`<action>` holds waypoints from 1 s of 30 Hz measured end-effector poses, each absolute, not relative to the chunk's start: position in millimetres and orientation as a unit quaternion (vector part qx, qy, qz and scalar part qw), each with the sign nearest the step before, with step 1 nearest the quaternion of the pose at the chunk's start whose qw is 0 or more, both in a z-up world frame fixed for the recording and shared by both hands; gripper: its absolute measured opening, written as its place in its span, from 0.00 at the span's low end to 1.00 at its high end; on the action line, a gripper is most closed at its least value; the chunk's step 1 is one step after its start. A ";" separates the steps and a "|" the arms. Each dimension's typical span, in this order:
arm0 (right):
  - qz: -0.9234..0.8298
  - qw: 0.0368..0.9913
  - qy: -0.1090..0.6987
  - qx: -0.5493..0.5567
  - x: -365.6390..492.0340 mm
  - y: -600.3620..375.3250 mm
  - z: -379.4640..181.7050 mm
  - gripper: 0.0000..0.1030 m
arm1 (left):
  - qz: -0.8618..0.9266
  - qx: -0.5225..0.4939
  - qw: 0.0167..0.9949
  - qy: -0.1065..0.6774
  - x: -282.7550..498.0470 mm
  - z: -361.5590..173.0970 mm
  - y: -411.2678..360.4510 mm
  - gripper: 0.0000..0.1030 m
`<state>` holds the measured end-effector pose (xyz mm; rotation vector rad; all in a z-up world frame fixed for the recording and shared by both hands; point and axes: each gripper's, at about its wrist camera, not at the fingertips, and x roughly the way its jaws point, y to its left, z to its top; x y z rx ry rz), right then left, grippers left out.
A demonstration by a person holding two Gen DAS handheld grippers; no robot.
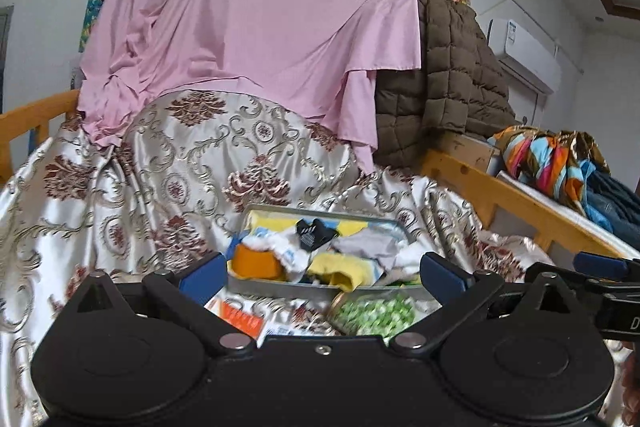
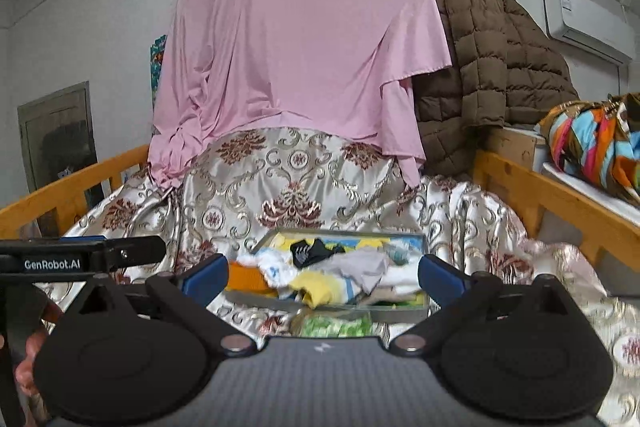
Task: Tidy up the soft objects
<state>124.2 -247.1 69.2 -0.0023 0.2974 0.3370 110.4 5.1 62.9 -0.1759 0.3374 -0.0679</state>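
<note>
1. Orange wood makes the bed rail (image 2: 72, 183) on the far left, next to a shiny flowered cover (image 1: 100, 195) spread over the bed.
2. Next comes the left gripper (image 1: 322, 273). Its blue fingers (image 1: 202, 277) are spread wide apart and hold nothing.
3. Between those fingers sits a grey tray (image 1: 280, 289) on the cover. It is full of soft things: an orange sock (image 1: 256, 263), a black sock (image 1: 314, 233), a yellow sock (image 1: 340, 271) and a grey cloth (image 1: 366, 247), all in a messy heap.
4. Just in front of the tray lies a green bag (image 1: 372, 315).
5. Behind the tray hangs a big pink sheet (image 1: 260, 19).
6. The right gripper (image 2: 322, 275) is wide open too, with nothing in it, and the tray (image 2: 400, 315) sits between its fingers.
7. Right of the sheet is a brown coat (image 2: 492, 67), then a stripy bundle (image 2: 592, 143).
</note>
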 end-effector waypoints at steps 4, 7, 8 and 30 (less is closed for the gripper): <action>0.156 0.976 0.152 0.006 106.1 -246.4 53.3 1.00 | -0.025 -0.070 0.983 0.170 91.9 52.6 10.4 0.99; 0.148 0.977 0.153 0.009 93.3 -245.2 44.5 1.00 | -0.021 -0.066 0.982 0.176 81.6 45.6 14.6 0.99; 0.145 0.977 0.154 0.011 89.4 -244.9 42.3 1.00 | -0.020 -0.066 0.982 0.178 78.2 43.3 16.1 0.99; 0.090 0.980 0.171 0.037 49.8 -241.3 0.5 1.00 | 0.007 -0.049 0.974 0.222 46.4 -1.1 12.1 0.99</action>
